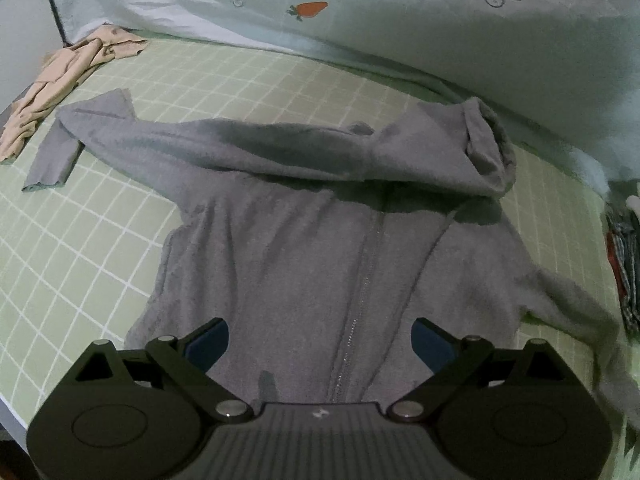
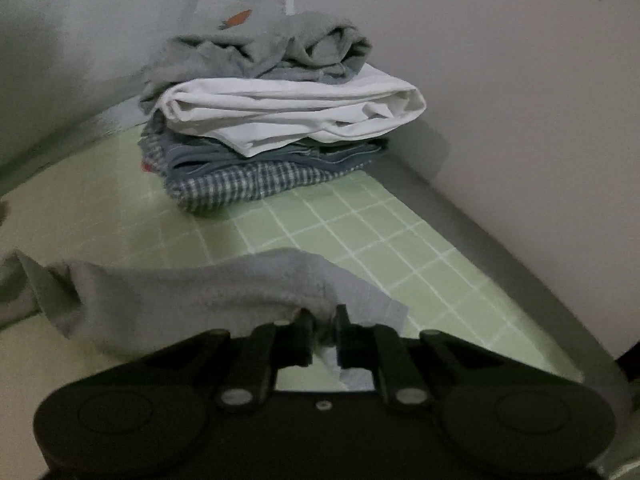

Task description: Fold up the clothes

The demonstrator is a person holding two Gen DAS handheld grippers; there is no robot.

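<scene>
Under my cameras the biggest thing is the bed, its green checked sheet (image 1: 120,240) running out to both sides, with a pale quilt (image 1: 360,20) printed with carrots banked up along the far edge. On the sheet lies the grey hooded jacket (image 1: 300,248), spread front up with its zip running toward my left camera, the hood (image 1: 480,148) bunched at the top right and one sleeve (image 1: 100,136) stretched out to the left, its cuff folded back. Farther left, a crumpled beige garment (image 1: 60,80) lies apart from the jacket, near the quilt's corner. From my right camera I see a stack of folded clothes (image 2: 280,120) in the corner by the wall: a checked piece at the bottom, blue fabric above it, a white piece, then a loose grey one on top. My left gripper (image 1: 320,340) hangs over the jacket's lower front with its fingers wide apart and nothing between them. My right gripper (image 2: 324,320) has its fingers pinched together on the grey cuff (image 2: 224,292), whose fabric is lifted off the sheet and drapes away to the left.
</scene>
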